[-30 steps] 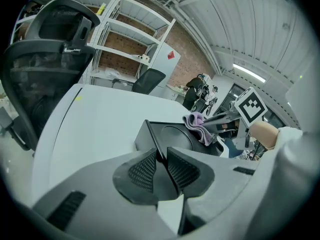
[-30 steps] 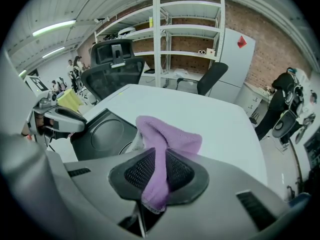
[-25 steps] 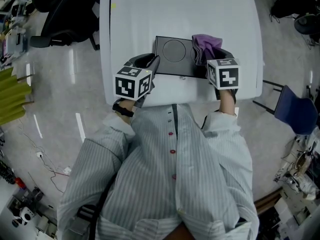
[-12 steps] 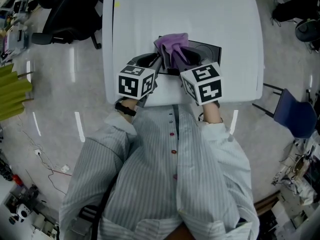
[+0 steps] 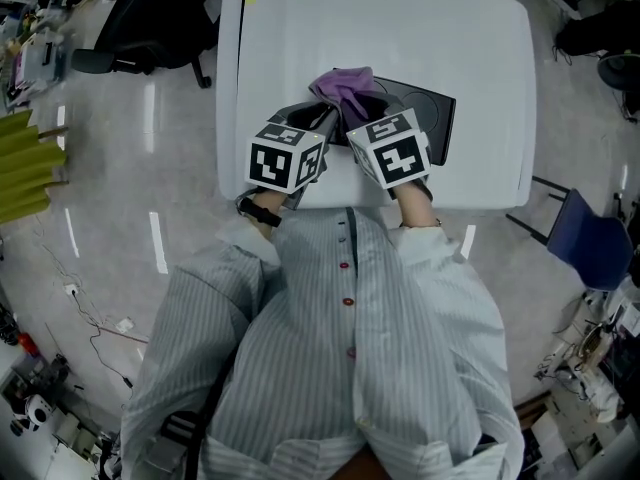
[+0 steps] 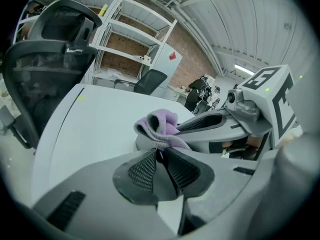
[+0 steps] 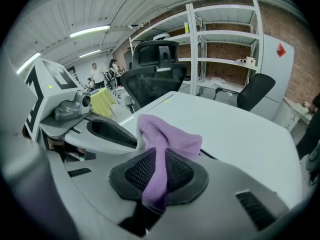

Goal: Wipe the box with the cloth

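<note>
A flat dark box (image 5: 425, 113) lies on the white table (image 5: 400, 28) near its front edge. A purple cloth (image 5: 345, 86) is bunched over the box's left end. My right gripper (image 5: 357, 110) is shut on this cloth (image 7: 167, 139), which hangs down between its jaws (image 7: 159, 161). My left gripper (image 5: 323, 120) sits just left of it at the box's left edge. In the left gripper view its jaws (image 6: 160, 153) are closed on a thin dark edge of the box (image 6: 145, 143), right below the cloth (image 6: 159, 126). The two grippers are almost touching.
A black office chair (image 5: 150, 28) stands off the table's far left corner, and a blue chair (image 5: 590, 233) is on the floor to the right. Metal shelves (image 7: 225, 39) line the brick wall beyond the table. The table's far half is bare white surface.
My right gripper has carried the cloth leftward across the box, from its right end to its left end beside my left gripper. The left gripper has stayed at the box's left edge.
</note>
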`<state>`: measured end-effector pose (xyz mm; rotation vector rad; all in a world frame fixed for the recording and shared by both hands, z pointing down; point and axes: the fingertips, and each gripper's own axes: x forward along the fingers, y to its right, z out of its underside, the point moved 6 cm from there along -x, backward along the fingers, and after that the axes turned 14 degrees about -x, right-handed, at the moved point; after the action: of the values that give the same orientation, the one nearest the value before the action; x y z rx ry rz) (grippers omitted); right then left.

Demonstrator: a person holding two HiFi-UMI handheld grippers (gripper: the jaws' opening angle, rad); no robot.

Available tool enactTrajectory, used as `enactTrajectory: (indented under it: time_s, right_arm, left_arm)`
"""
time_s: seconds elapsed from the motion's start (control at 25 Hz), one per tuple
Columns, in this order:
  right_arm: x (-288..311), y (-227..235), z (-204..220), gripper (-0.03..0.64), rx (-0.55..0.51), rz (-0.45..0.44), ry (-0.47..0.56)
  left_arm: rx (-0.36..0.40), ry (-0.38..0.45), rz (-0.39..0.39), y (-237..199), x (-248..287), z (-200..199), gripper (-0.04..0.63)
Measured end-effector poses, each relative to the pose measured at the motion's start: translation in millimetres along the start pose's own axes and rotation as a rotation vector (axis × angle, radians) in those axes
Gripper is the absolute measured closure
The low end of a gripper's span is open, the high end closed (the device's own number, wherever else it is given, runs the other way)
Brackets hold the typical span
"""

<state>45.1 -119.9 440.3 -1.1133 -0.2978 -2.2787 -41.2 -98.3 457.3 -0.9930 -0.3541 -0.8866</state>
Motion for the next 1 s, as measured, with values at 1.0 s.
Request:
enactTrajectory:
  time_s: [1.0]
  right_arm:
    - [-28.9, 20.9, 41.5, 0.561, 0.054, 0.076, -0.052]
  left_arm:
    - [-0.001, -0.013, 0.023, -1.5, 2.4, 0.6, 0.526]
